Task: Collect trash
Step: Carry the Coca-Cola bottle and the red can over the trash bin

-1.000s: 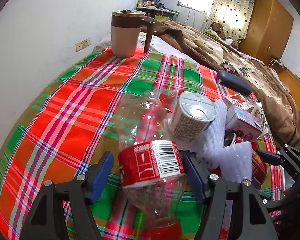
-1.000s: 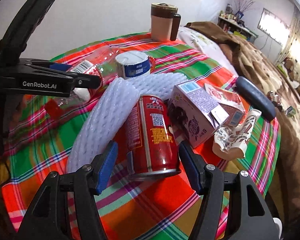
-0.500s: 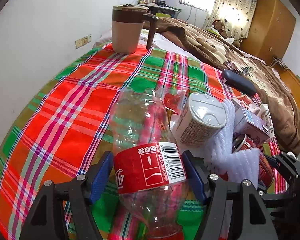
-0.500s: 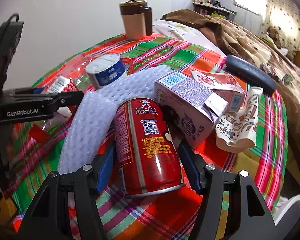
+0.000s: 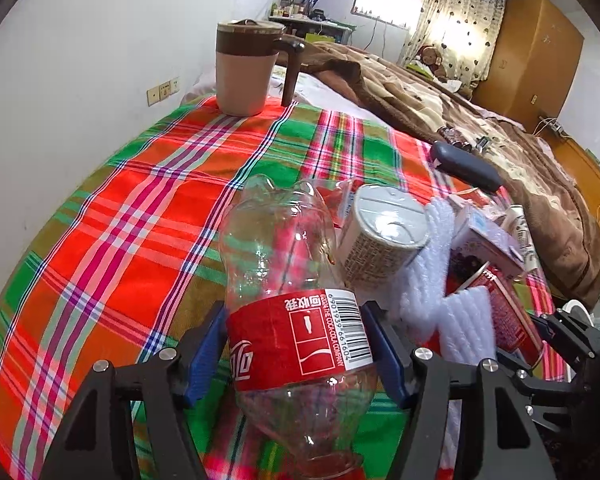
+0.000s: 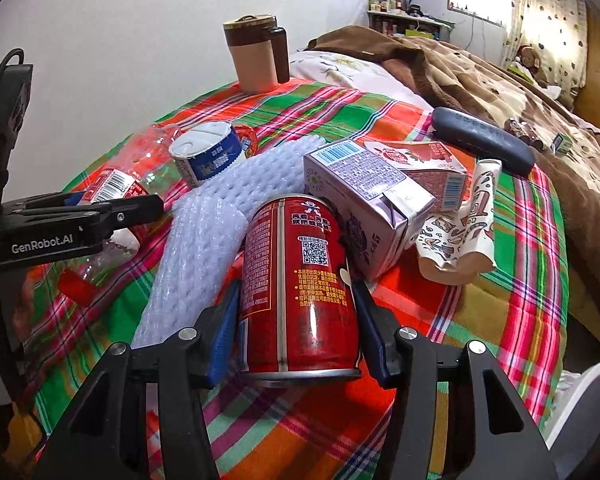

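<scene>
The clear plastic cola bottle with a red label (image 5: pixel 296 320) lies on the plaid-covered counter (image 5: pixel 132 208), its long axis running straight away from the left claw (image 5: pixel 296 352) — cap end near, base far. The blue pads (image 5: pixel 206 354) are seen touching the label on both sides, and the jaws are closing, so the bottle is judged to be clamped across its width.

To the right, the red metal drink can (image 6: pixel 298 280) lies on its side with its long axis likewise pointing away from the right claw (image 6: pixel 298 320). The can sits between the jaws, which are closing; the pads appear to meet its walls, though how firmly cannot be told.

Each piece of trash is thus taken by the claw nearest it, gripped square across the short axis, so a straight lift is judged to be the next move.

Left on the counter are a white foam sheet (image 6: pixel 220 216) touching the can on its left, a lilac drink carton (image 6: pixel 364 200) just beyond the can, a crumpled patterned paper cup (image 6: pixel 460 236) at the right and a white-lidded tub (image 6: pixel 208 156) farther off.
</scene>
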A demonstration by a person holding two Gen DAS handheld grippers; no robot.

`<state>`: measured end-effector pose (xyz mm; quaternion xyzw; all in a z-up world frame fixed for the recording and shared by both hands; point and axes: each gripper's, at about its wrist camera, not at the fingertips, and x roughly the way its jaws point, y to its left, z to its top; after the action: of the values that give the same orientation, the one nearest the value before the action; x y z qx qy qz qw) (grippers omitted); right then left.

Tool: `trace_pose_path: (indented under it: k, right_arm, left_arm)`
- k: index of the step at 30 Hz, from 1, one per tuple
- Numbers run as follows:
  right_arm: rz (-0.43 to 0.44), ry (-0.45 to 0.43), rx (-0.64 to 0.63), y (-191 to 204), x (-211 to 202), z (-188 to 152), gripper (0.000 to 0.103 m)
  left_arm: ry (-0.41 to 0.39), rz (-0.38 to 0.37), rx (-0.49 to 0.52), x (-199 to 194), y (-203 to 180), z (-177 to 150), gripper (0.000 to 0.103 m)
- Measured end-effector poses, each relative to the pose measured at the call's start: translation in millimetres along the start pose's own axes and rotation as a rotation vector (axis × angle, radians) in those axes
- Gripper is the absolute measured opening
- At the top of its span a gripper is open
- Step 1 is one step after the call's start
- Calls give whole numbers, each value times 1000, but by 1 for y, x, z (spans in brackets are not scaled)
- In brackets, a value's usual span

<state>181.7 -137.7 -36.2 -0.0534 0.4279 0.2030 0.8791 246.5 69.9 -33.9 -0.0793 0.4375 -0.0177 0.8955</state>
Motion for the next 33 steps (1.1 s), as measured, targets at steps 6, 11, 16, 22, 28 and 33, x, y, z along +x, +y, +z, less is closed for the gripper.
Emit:
trace_pose_path:
  k: [6,11,16,22,28,33]
  right_arm:
    - [-19,-37,35,-4,-14,-6,55]
    - [-29,-58,79,-10,-26,-12,55]
    - [-28,-84,118,-15,-39,-19,55]
    - [-18,-114,160,-25,-57,-26,55]
    - [-32,-149,202,-36,-77,-37,55]
    - [-67,-173,234,-47,-96,-50,55]
  left_arm:
    - [-17,-10,12,-15,-6,-11,67]
    - [-44,-21,30,-32,-14,-18,67]
    - [-66,-41,64,-48,-29,-25,67]
    - [-84,-71,99,-64,-49,-34,67]
    - [-102,-94,138,-80,-72,-41,67]
    - [-118,-126,180,-92,-95,-48,67]
